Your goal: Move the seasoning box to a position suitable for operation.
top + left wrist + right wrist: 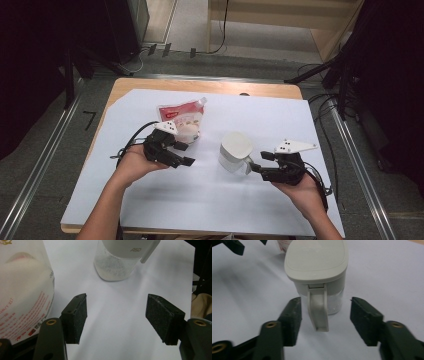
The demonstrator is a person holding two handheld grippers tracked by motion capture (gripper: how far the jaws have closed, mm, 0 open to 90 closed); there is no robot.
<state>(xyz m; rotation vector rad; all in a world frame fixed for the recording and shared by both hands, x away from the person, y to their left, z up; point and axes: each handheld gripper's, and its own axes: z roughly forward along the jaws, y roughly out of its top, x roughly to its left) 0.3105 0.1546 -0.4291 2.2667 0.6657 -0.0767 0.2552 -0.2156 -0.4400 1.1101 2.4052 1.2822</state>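
clear-walled jar (318, 277) with smooth grey lid, white grains inside.

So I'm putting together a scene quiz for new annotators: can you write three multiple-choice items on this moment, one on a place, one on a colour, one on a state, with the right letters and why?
1. Where does the red-printed pouch lie?
A. beside the left gripper
B. by the right gripper
C. on the floor

2. What colour is the lid of the jar?
A. red
B. black
C. off-white

3. How does the right gripper stand to the jar's handle?
A. clamped on the lid
B. jaws apart on either side of the handle, not touching
C. turned away from the jar

Answers:
1 A, the high view shows the pouch just behind the left gripper.
2 C, the right gripper view shows a pale lid.
3 B, gaps show between both pads and the handle.
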